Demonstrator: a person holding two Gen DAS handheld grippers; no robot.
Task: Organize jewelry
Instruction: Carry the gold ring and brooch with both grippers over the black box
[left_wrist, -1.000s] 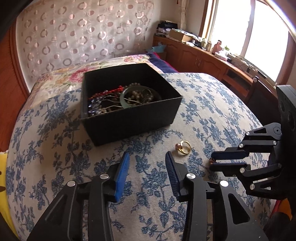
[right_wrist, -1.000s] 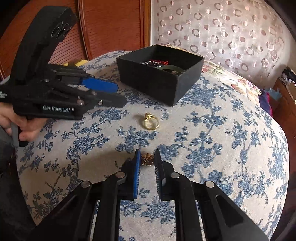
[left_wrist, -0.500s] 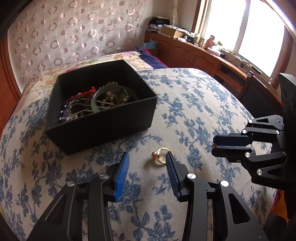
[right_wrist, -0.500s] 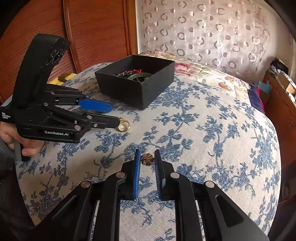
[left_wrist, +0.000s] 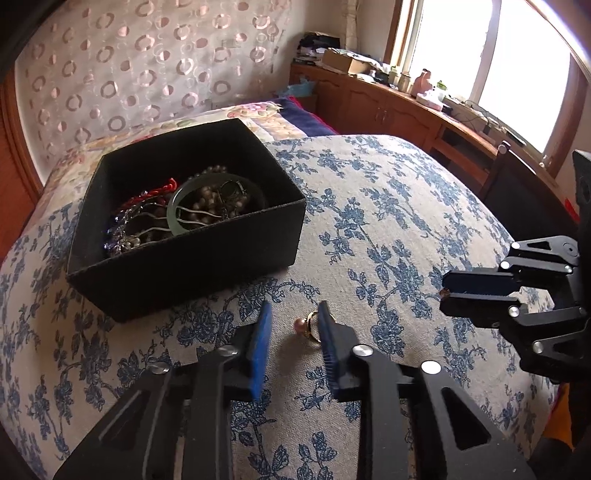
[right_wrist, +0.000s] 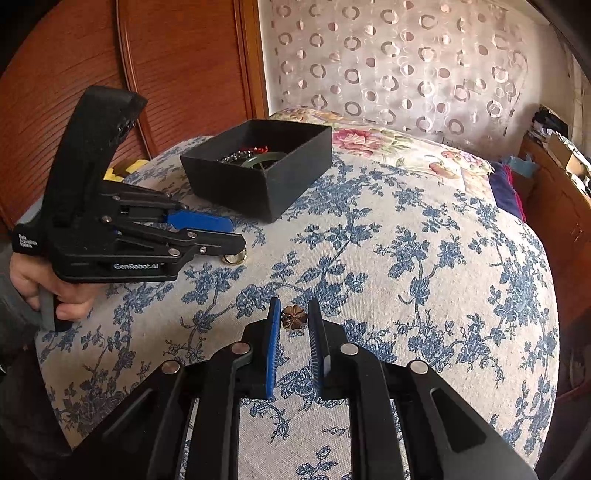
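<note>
Two pieces of jewelry lie loose on the blue-flowered bedspread. One gold ring with a pink pearl sits between the spread fingers of the left gripper, close against its right pad, not yet clamped. One small brown flower-shaped ornament lies between the tips of the right gripper, whose jaws stand narrowly apart with gaps on both sides. One black box sits ahead and left of the left gripper, holding one green bangle, red beads, and pale beaded strands.
</note>
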